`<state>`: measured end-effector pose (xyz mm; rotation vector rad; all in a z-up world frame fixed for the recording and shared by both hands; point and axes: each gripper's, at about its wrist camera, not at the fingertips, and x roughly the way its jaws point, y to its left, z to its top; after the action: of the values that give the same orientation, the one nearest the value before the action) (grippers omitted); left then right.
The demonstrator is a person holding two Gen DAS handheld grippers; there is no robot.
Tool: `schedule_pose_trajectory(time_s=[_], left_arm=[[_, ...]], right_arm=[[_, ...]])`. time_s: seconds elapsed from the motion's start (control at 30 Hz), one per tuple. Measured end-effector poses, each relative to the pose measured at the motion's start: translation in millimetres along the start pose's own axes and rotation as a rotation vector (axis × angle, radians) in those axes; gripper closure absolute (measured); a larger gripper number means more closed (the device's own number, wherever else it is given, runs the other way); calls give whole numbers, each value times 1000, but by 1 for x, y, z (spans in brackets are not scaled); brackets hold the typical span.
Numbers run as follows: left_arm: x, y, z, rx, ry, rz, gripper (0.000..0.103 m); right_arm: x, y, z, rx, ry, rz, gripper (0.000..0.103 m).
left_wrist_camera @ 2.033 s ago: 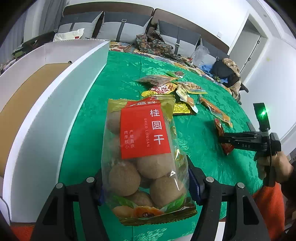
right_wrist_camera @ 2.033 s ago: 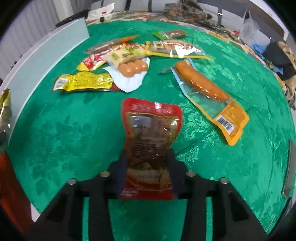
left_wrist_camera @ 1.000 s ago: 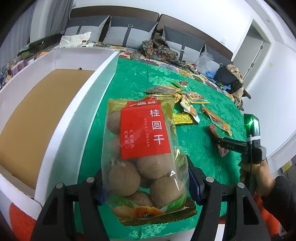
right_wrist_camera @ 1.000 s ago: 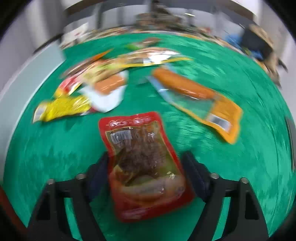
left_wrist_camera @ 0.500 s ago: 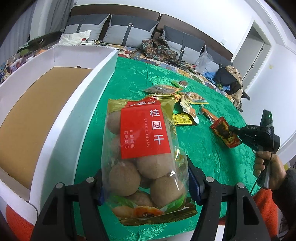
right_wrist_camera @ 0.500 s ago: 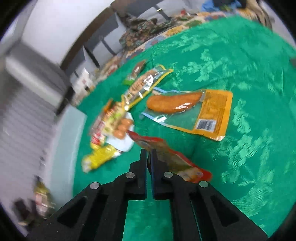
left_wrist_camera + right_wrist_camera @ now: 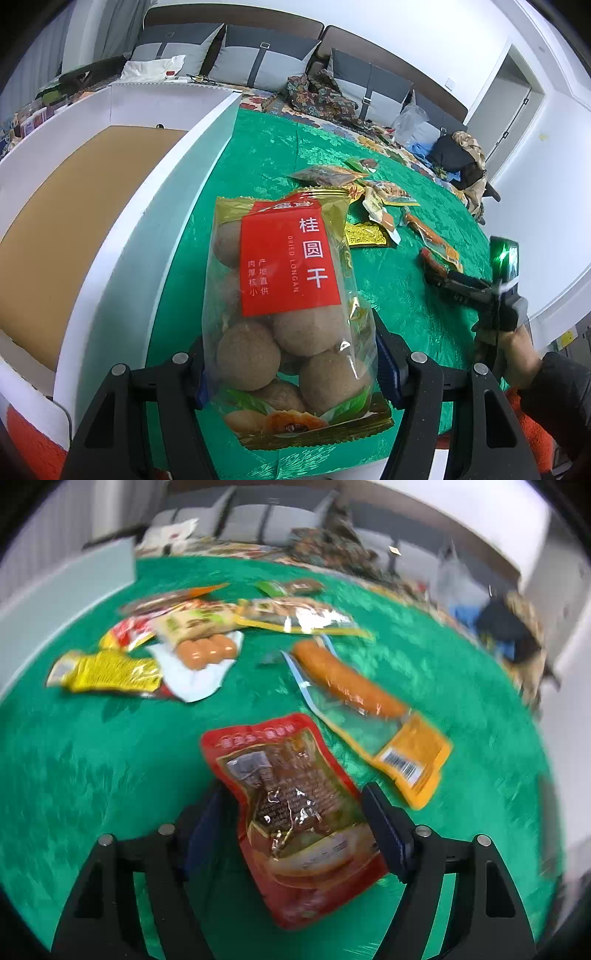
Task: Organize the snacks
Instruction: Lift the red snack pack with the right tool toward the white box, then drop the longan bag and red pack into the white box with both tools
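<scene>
**Longan bag gripped on the left, red pouch lying between spread jaws on the right**

Nearest in the left wrist view, the left gripper clamps the lower part of a clear bag of dried longans, its blue pads pressing both sides. The bag stands upright between the fingers, its red label facing the camera, above the green tablecloth. Just to its left sits a white box with a brown floor, its long wall running along the cloth's edge.

In the right wrist view, the right gripper has just been opening; its jaws stand wide, and a red pouch lies flat on the cloth between them, tilted, apparently free of both pads, though the view is blurred. Just beyond, to the right, lies an orange sausage pack with a barcode end. Farther back and left is a loose cluster: a yellow packet, a white pack of small sausages and several more wrappers.

Beyond the cloth, a sofa with grey cushions lines the far wall.
</scene>
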<state>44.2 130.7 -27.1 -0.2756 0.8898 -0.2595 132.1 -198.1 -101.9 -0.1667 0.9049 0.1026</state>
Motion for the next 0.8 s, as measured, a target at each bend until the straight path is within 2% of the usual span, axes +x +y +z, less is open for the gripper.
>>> schedule_pose_trajectory(time_s=[0.03,0.07,0.1,0.2,0.27,0.33,0.5,0.6,0.7,0.8], left_arm=[[0,0,0,0,0,1,37],[0,0,0,0,0,0,37],[0,0,0,0,-2,-1,37],[-1,0,1,-2,-10,-3,37],[-3,2,1,-7,-14,-5,37],[-5,4,1,-10,-16,-6,37],[-19,6,11,-28,-38,-15,37],[-39,10,22,-28,-75,13,37],[-62,21,34,-29,-112,61,37],[-89,48,51,-48,-150,147,37]], right_arm=[[4,-13,-1,91,19,54,27],[3,-20,1,127,28,22,46],[2,-24,5,144,36,35,71],[-3,-42,10,239,67,107,81],[-7,-66,6,406,61,203,86],[-14,-96,-5,640,10,421,86],[-31,-101,-7,793,-26,644,86],[-50,-75,13,772,-43,757,86],[-75,-23,57,695,-54,899,86],[-103,47,106,573,-52,1028,86]])
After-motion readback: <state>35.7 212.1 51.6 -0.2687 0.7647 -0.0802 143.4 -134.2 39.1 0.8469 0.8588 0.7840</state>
